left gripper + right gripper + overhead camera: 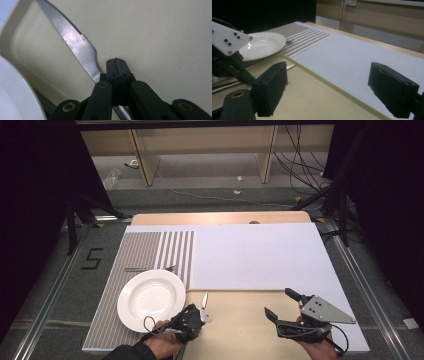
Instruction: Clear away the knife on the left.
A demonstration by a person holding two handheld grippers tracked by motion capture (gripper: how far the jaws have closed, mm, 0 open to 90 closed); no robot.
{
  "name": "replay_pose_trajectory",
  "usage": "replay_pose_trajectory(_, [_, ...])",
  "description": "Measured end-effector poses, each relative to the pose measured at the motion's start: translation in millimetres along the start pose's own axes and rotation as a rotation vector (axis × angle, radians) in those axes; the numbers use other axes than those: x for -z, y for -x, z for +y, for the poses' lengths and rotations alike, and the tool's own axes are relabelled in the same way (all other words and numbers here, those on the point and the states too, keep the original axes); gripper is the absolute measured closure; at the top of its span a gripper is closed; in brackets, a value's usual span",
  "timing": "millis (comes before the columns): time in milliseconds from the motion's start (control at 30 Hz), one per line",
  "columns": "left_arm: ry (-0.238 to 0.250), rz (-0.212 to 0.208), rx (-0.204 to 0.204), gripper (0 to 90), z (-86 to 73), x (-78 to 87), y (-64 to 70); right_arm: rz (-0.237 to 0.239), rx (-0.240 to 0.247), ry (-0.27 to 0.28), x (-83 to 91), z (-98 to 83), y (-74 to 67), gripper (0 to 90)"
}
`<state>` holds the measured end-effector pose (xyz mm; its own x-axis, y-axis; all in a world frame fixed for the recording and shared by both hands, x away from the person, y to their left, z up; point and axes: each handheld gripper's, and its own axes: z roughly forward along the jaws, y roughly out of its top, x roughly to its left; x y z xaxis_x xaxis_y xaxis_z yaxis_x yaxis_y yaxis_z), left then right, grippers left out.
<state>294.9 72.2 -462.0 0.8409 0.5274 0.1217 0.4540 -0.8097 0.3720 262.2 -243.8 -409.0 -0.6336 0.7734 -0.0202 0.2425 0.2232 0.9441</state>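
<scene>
Lifting the knife off the beige tray, left gripper jaws were clamped on its handle beside the plate; right gripper jaws apart, idle. Next: place it by the plate.

One readable mark: a dark numeral "5", set on the grey floor left of the table, seen in the high view; angular in form, upright toward the camera; no other lettering, label or brand legible, whether on plate, knife, mat, tray or grippers.
</scene>
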Motion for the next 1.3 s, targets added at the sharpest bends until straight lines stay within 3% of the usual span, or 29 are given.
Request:
replay_pose_trajectory(600, [-0.014, -0.011, 0.034, 89.4, -20.7, 8.5, -3.2, 0.001, 0.001, 0.005, -0.7, -0.3, 0.5, 16.7])
replay_pose_trajectory(767, [-0.017, -0.042, 0.056, 89.5, -27.2, 11.5, -4.7, 0.000, 0.001, 0.004, -0.7, -0.2, 0.3, 16.7])
replay_pose_trajectory(833, [0.003, -0.062, 0.064, 89.4, -34.0, 14.4, -2.7, -0.002, 0.002, 0.003, -0.4, -0.3, -0.1, 16.7])
replay_pose_trajectory(1000, [0.043, -0.049, 0.071, 87.8, -36.9, 16.6, -3.5, 0.003, -0.001, 0.005, -1.1, 0.0, 0.8, 16.7])
replay_pose_trajectory(1100, [0.088, -0.075, 0.088, 82.2, -36.9, 20.4, -3.9, 0.005, 0.007, 0.003, -2.0, 0.1, -0.8, 16.6])
replay_pose_trajectory(1300, [0.120, -0.082, 0.075, 72.7, -35.1, 24.9, -2.2, 0.006, 0.002, 0.005, -1.8, -0.1, -0.1, 16.6])
